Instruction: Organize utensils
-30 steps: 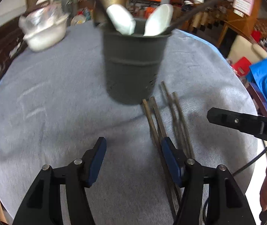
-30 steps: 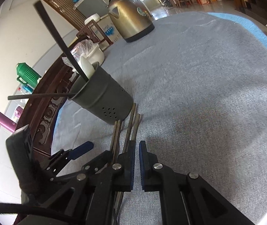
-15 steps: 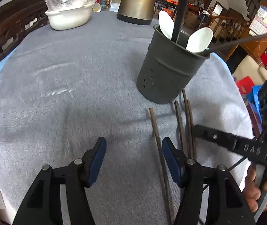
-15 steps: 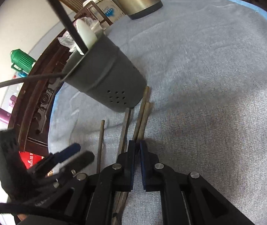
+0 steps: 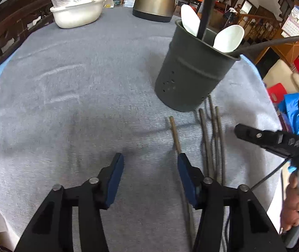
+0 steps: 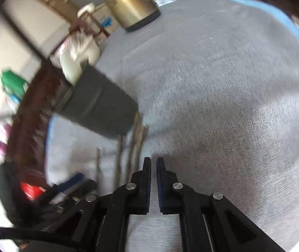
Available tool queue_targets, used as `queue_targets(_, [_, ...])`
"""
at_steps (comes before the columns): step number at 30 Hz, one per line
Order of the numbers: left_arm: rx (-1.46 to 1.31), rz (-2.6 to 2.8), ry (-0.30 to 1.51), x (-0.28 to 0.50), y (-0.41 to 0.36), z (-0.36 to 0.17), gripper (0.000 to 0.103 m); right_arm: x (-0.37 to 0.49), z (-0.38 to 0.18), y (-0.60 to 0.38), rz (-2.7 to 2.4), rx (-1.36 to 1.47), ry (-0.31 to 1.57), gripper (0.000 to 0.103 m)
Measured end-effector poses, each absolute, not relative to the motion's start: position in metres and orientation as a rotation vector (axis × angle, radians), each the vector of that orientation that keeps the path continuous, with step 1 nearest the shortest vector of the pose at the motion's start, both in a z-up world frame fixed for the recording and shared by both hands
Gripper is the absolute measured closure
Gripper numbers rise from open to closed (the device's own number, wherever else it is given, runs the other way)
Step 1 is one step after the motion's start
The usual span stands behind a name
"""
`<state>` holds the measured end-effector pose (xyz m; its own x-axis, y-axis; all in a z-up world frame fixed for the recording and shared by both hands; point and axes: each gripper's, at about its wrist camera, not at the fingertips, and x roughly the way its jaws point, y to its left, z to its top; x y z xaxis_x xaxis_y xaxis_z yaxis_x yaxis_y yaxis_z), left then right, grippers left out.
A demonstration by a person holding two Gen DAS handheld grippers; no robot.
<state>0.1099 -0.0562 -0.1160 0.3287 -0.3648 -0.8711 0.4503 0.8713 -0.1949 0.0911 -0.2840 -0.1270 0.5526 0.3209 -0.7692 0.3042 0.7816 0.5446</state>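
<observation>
Left wrist view: the left gripper point(image 5: 149, 171) stands spread at lower centre, its jaws having just been closing, nothing between them. One loose chopstick point(image 5: 175, 135) runs under the right-hand pad, apparently the next pick. Three more chopsticks point(image 5: 213, 138) lie right of it, reaching the grey utensil holder point(image 5: 191, 71), upper right, which already holds white spoons point(image 5: 229, 36).

Right wrist view (blurred): the right gripper point(image 6: 153, 162) is pressed together and empty at bottom centre, hovering just right of the chopsticks, the holder at centre left.
</observation>
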Motion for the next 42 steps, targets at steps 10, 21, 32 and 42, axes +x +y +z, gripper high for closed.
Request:
queue_targets(10, [0.0,-0.571,1.108,0.109,-0.036,-0.107,0.052,0.105,-0.133,-0.252,0.041,0.606,1.077,0.093])
queue_targets(21, [0.115,-0.59,1.128,0.097,-0.069,-0.121,0.053,0.105,-0.127,-0.229,-0.054,0.362,1.119,0.093])
queue_targets(32, [0.086,-0.568,1.153,0.11,-0.063,-0.109,0.059,0.112,-0.138,-0.289,-0.152,0.697,1.15,0.092])
queue_targets(42, [0.077,-0.587,1.188,0.121,-0.082,-0.118,0.094,0.123,-0.139,-0.269,-0.099,0.568,1.099,0.094])
